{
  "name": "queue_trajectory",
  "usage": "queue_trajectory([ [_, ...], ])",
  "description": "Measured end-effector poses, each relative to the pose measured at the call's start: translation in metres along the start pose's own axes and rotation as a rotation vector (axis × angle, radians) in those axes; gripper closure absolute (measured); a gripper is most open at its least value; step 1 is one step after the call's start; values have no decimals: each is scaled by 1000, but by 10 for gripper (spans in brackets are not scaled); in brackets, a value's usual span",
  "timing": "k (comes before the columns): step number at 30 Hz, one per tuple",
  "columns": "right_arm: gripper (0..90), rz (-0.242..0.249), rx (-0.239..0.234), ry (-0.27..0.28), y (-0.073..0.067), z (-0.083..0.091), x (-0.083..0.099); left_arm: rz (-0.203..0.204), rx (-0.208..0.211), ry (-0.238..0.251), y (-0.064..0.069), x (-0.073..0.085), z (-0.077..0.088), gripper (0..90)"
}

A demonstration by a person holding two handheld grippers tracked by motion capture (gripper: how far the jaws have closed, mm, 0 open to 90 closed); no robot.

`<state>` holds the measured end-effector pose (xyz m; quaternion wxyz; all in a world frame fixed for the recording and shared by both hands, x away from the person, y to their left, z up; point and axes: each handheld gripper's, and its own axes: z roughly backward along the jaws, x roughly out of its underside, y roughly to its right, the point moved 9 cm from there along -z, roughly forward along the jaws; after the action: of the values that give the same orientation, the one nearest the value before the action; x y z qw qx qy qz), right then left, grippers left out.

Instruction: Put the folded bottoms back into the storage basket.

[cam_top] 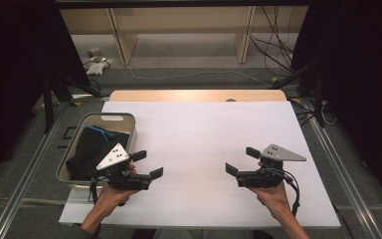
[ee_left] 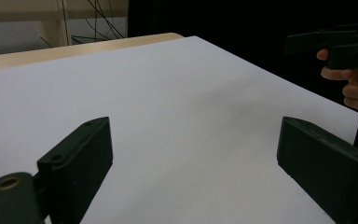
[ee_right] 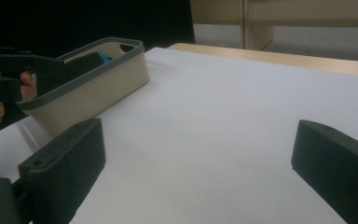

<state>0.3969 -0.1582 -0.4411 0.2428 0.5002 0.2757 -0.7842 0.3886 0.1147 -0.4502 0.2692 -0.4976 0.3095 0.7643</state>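
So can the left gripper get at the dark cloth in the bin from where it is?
Probably yes: the left gripper is open and empty beside the bin, whose open top leaves the dark cloth exposed.

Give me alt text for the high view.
Two hands hold the left gripper and the right gripper, both open and holding nothing, facing each other over a white table. A beige basket of dark cloth sits at the left edge.

A white sheet (cam_top: pixel 204 149) covers a pale wooden table (cam_top: pixel 199 95), whose bare far edge shows beyond it. Behind the table, a light wooden shelf unit (cam_top: pixel 179 30) stands on the grey floor (cam_top: pixel 189 74), with black cables (cam_top: pixel 273 45) trailing to its right. Dark curtains (cam_top: pixel 10 64) hang either side of the table, and metal rails (cam_top: pixel 25 174) run along the floor beside it.
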Motion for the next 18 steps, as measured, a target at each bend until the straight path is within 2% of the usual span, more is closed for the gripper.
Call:
queue_trajectory([
  [2,37,5,-1,2,-1,1,1,10,11,-5,2,3,-1,94],
  [5,37,12,2,7,-2,4,2,-21,1,-19,5,7,-1,75],
  [8,37,14,5,9,-2,6,5,-31,-4,-13,8,8,0,63],
  [18,35,12,4,14,-4,12,13,-37,-27,-4,4,11,4,11],
])
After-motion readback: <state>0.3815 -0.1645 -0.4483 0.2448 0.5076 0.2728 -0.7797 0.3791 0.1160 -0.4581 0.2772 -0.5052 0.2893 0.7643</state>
